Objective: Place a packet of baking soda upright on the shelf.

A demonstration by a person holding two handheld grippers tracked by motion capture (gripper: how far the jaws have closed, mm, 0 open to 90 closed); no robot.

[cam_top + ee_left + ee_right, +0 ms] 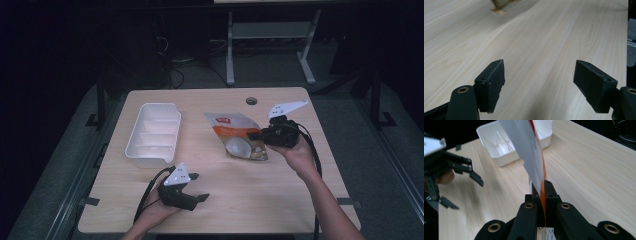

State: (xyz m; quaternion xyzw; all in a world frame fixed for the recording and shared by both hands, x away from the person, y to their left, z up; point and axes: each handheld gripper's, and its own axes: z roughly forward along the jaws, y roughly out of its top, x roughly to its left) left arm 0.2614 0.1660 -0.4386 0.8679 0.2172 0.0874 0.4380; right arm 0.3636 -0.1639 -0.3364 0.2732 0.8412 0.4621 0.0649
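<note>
Pinching the thin, floppy orange-and-white foil snack pouch (pixel 236 136) by its right edge, the right gripper (pixel 256 135) is clamping flat, a sound hold for something so light and slippery; the left gripper (pixel 198 186) is hanging spread and empty at the near left.

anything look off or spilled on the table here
Nothing stands out. The snack bag is clamped by its edge in the right gripper, no spill shows, and the white tray sits squarely on the table.
</note>
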